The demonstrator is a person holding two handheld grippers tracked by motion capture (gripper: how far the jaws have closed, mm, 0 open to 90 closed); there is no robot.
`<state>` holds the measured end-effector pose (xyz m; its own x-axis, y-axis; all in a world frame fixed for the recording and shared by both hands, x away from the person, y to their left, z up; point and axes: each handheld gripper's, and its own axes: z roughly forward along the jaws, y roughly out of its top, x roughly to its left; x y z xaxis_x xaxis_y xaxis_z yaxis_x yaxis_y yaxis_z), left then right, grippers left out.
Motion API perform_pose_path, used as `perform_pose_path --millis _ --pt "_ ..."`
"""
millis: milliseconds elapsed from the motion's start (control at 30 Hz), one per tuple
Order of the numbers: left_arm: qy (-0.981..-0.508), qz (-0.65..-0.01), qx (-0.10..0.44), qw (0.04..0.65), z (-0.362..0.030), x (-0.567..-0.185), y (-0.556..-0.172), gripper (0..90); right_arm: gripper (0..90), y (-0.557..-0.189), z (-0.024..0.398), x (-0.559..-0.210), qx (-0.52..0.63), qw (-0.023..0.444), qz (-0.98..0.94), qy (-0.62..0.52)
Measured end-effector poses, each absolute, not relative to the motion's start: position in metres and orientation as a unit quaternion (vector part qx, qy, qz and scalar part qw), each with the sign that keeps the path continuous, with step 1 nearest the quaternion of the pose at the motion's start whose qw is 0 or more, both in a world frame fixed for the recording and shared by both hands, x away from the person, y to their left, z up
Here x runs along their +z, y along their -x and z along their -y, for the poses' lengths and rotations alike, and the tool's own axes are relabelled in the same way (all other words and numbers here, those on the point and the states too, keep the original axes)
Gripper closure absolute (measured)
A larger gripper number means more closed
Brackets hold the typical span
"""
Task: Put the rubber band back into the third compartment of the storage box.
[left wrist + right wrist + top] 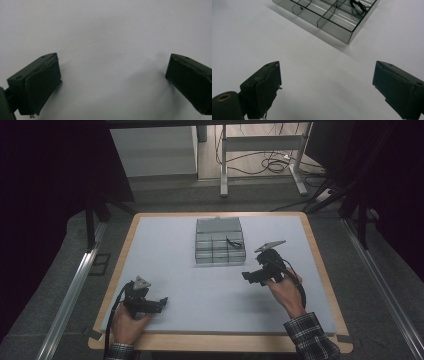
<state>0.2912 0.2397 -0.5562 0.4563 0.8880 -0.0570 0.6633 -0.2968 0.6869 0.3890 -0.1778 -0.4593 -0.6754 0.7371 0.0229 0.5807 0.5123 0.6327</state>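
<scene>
A clear plastic compartment box (220, 242) sits on the white mat (200, 285) toward the far middle. One of its right-hand cells holds a small black item (234, 241). My right gripper (247, 276) is held just in front and to the right of the box, open with nothing between its jaws. Its own view has the box's near corner (342, 27) and the black item (359, 4) beyond the spread jaws of the right gripper (327, 67). My left gripper (162, 302) rests near the mat's front left, open and empty. The left gripper (113, 60) faces bare mat.
The mat lies on a wooden table whose rim (215, 342) runs along the front. Metal rails (75, 280) flank both sides. A white table frame (260, 150) and loose cables (272, 165) are on the floor behind.
</scene>
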Motion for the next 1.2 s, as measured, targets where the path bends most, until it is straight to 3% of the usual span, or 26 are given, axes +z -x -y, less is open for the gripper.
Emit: perform_pose_path --millis 1200 --pt "-0.787 -0.493 0.171 0.329 -0.24 -0.556 -0.291 0.0 8.4 -0.343 0.201 -0.477 0.321 0.134 -0.856 -0.383"
